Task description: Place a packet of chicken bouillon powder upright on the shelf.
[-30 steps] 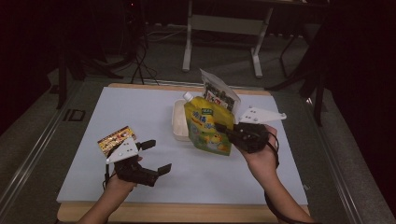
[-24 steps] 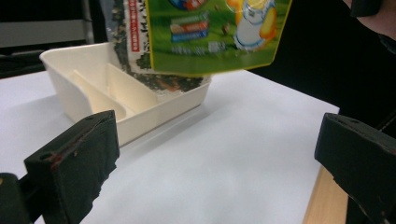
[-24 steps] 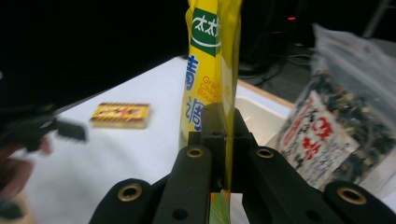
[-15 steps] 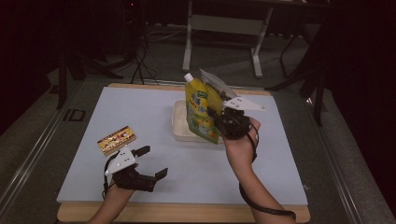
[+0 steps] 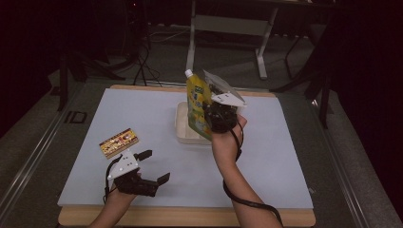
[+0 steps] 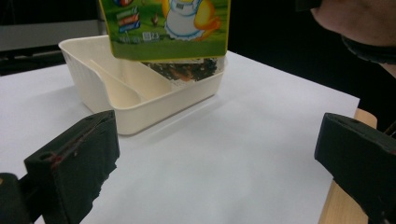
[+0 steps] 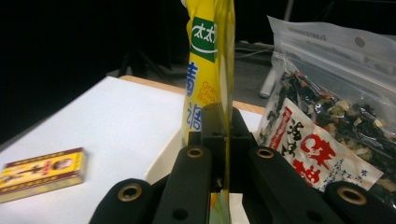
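The yellow-green spouted pouch point(image 5: 197, 107), printed with a cartoon duck and a white cap on top, hung upright just above the cream tray point(image 5: 183, 130), pinched at its edge by the right gripper point(image 5: 216, 116). The left gripper point(image 5: 152, 166) gaped wide, well apart from the tray.

Dim lab or recording studio: white board-topped wooden table point(image 5: 142, 118) on grey carpet, grey metal desk frame point(image 5: 228, 28) and black stands with trailing cables point(image 5: 138, 57) beyond left gripper point(image 5: 154, 166).
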